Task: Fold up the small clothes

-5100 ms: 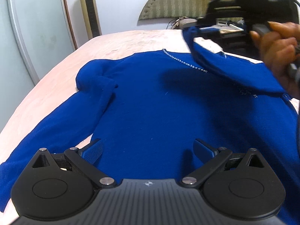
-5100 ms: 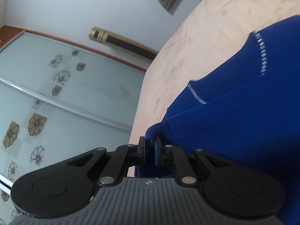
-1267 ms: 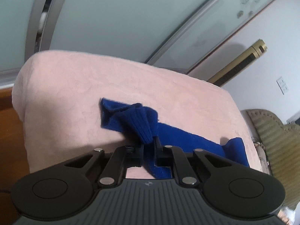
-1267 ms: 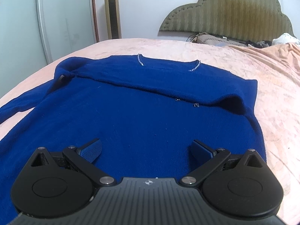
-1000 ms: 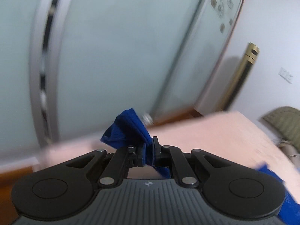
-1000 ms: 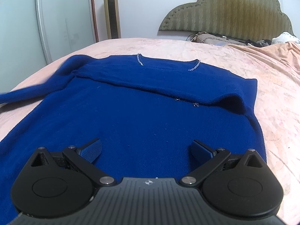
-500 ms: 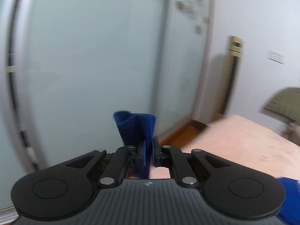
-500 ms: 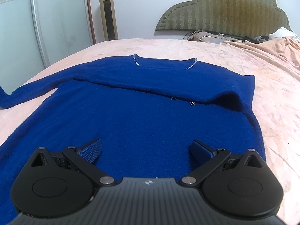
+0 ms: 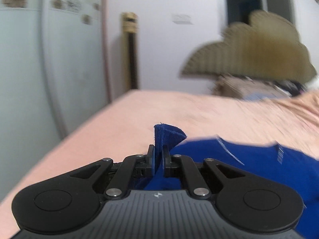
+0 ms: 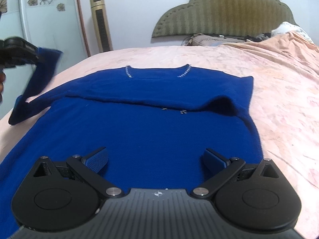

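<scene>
Blue sweater [image 10: 147, 123] lies flat on the pink bedspread [image 10: 283, 91], neckline with its silvery trim toward the headboard [image 10: 223, 12], hem toward the right wrist camera. Its right-hand sleeve is folded across the chest, making a ridge just below the neckline.

Left gripper [image 9: 158, 160]: jaws closed tight on the cuff end of the other sleeve [image 10: 37, 75], a small fan of ribbed blue fabric sticking up past the fingertips in the left wrist view. In the right wrist view the same gripper [image 10: 36, 57] is at the far left edge, raised above the bed, with the sleeve hanging from it in a slack band down to the sweater's shoulder. Part of the sleeve is off the bedspread; its lower part looks to rest on the bed edge, though blur there makes that uncertain. A bit of the person's hand [image 10: 1, 79] shows at the frame edge behind that gripper.

Right gripper [image 10: 156, 160]: jaws wide apart, nothing between the blue pads, poised over the lower body of the sweater, which fills the gap between the fingers. Cannot tell if the pads touch the fabric.

Background: tall gold tower unit [image 10: 100, 22] against the wall, frosted sliding door with flower prints [image 10: 39, 20] at left. The left wrist view is motion-blurred throughout.
</scene>
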A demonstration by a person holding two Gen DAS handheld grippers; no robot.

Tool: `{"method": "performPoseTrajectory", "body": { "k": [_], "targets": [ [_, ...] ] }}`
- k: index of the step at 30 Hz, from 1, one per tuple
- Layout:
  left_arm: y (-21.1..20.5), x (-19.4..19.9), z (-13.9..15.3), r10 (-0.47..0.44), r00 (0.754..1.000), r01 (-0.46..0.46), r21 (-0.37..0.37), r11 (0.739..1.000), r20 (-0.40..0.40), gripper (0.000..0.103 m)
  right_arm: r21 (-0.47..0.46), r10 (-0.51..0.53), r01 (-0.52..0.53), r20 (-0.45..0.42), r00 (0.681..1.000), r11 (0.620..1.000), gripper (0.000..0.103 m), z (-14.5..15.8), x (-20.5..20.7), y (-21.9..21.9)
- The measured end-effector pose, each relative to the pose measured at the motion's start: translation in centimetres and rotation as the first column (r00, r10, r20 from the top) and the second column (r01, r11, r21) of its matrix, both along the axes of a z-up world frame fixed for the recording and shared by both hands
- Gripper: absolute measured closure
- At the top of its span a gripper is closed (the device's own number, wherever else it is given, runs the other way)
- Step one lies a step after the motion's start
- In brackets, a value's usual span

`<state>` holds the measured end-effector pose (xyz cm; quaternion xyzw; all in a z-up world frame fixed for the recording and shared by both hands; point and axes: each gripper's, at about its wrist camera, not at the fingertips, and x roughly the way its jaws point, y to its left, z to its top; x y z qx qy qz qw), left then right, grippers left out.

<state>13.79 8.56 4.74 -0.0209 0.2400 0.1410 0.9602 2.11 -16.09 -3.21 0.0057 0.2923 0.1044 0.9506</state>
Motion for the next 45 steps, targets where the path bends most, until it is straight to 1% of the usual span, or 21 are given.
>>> {"method": "performPoseTrajectory", "body": {
  "k": [6, 10, 11, 12, 13, 14, 15, 16, 17, 20, 23, 27, 29, 31, 33, 35, 37, 38, 39, 42, 45],
  "targets": [
    [-5.5, -0.1, -3.8, -0.149, 0.985, 0.149, -0.007, 0.989, -0.089, 0.097, 0.029, -0.048, 0.048, -0.005, 0.999, 0.998, 0.001, 0.2, 0.5, -1.5],
    [-7.5, 0.1, -6.0, -0.228, 0.957, 0.228, -0.024, 0.973, -0.178, 0.096, 0.039, -0.056, 0.056, -0.007, 0.998, 0.998, 0.000, 0.5, 1.2, -2.2],
    [-8.3, -0.2, -6.6, -0.243, 0.949, 0.244, -0.021, 0.970, -0.201, 0.093, 0.045, -0.053, 0.053, -0.008, 0.999, 0.998, 0.001, 0.7, 1.5, -2.3],
    [-8.5, -0.2, -7.0, -0.265, 0.937, 0.267, -0.023, 0.963, -0.228, 0.086, 0.054, -0.048, 0.049, -0.007, 0.999, 0.997, 0.000, 0.9, 1.8, -2.4],
    [-8.6, -0.3, -7.3, -0.292, 0.922, 0.293, -0.036, 0.955, -0.256, 0.071, 0.064, -0.041, 0.041, -0.007, 0.999, 0.997, 0.000, 1.2, 2.2, -2.6],
    [-8.5, -0.6, -7.5, -0.313, 0.911, 0.311, -0.051, 0.949, -0.269, 0.060, 0.080, -0.030, 0.031, -0.008, 1.000, 0.996, 0.000, 1.4, 2.6, -2.6],
    [-8.5, -1.1, -7.5, -0.329, 0.906, 0.325, -0.060, 0.944, -0.267, 0.033, 0.100, -0.021, 0.022, -0.011, 1.000, 0.995, 0.000, 1.7, 3.1, -2.7],
    [-8.4, -2.0, -7.4, -0.341, 0.905, 0.337, -0.063, 0.939, -0.253, 0.011, 0.129, -0.008, 0.010, -0.016, 1.000, 0.992, 0.000, 1.9, 3.7, -2.7],
    [-8.4, -2.9, -7.4, -0.348, 0.908, 0.345, -0.053, 0.937, -0.233, 0.008, 0.159, 0.008, -0.004, -0.025, 1.000, 0.987, 0.000, 2.2, 4.3, -2.7],
    [-7.9, -5.7, -6.9, -0.354, 0.914, 0.363, 0.012, 0.932, -0.197, 0.008, 0.258, 0.076, -0.056, -0.064, 0.995, 0.964, 0.000, 2.5, 6.7, -2.3],
    [-6.1, -7.7, -6.5, -0.316, 0.933, 0.329, 0.048, 0.943, -0.175, 0.008, 0.372, 0.180, -0.128, -0.109, 0.978, 0.919, 0.003, 2.0, 9.8, -0.9],
    [-1.8, -8.9, -6.1, -0.195, 0.968, 0.207, 0.062, 0.976, -0.159, 0.008, 0.517, 0.278, -0.143, -0.193, 0.941, 0.844, 0.012, 0.1, 14.1, 1.4],
    [0.9, -9.0, -6.0, -0.116, 0.980, 0.125, 0.043, 0.991, -0.163, 0.008, 0.578, 0.307, -0.132, -0.216, 0.927, 0.805, 0.015, -0.8, 15.4, 2.6],
    [3.5, -8.9, -5.9, -0.050, 0.984, 0.050, -0.001, 0.999, -0.169, 0.008, 0.598, 0.314, -0.129, -0.215, 0.925, 0.791, 0.017, -1.1, 16.4, 3.8],
    [5.6, -8.7, -5.8, -0.011, 0.986, 0.004, -0.041, 0.999, -0.166, 0.008, 0.608, 0.323, -0.130, -0.219, 0.921, 0.783, 0.020, -1.0, 17.0, 4.7],
    [7.2, -8.2, -5.6, 0.032, 0.987, -0.040, -0.048, 0.998, -0.155, 0.008, 0.611, 0.339, -0.138, -0.226, 0.913, 0.780, 0.027, -0.9, 17.7, 5.9],
    [8.8, -7.4, -5.3, 0.088, 0.987, -0.097, -0.060, 0.994, -0.137, 0.008, 0.587, 0.341, -0.141, -0.246, 0.907, 0.798, 0.042, -0.8, 17.9, 7.0],
    [9.6, -7.0, -5.2, 0.104, 0.987, -0.115, -0.085, 0.990, -0.126, 0.008, 0.570, 0.338, -0.144, -0.250, 0.907, 0.809, 0.045, -0.7, 17.8, 7.4],
    [10.5, -6.5, -5.1, 0.116, 0.986, -0.130, -0.123, 0.984, -0.120, 0.008, 0.547, 0.331, -0.148, -0.254, 0.909, 0.824, 0.055, -0.7, 17.9, 8.0],
    [13.8, -4.1, -5.4, 0.118, 0.984, -0.151, -0.270, 0.951, -0.137, 0.008, 0.494, 0.320, -0.160, -0.258, 0.912, 0.855, 0.090, -0.4, 17.8, 8.6],
    [16.6, -1.0, -6.5, 0.128, 0.973, -0.199, -0.414, 0.888, -0.194, 0.008, 0.448, 0.316, -0.186, -0.234, 0.919, 0.874, 0.090, 0.1, 17.2, 8.7]
  ]
}}
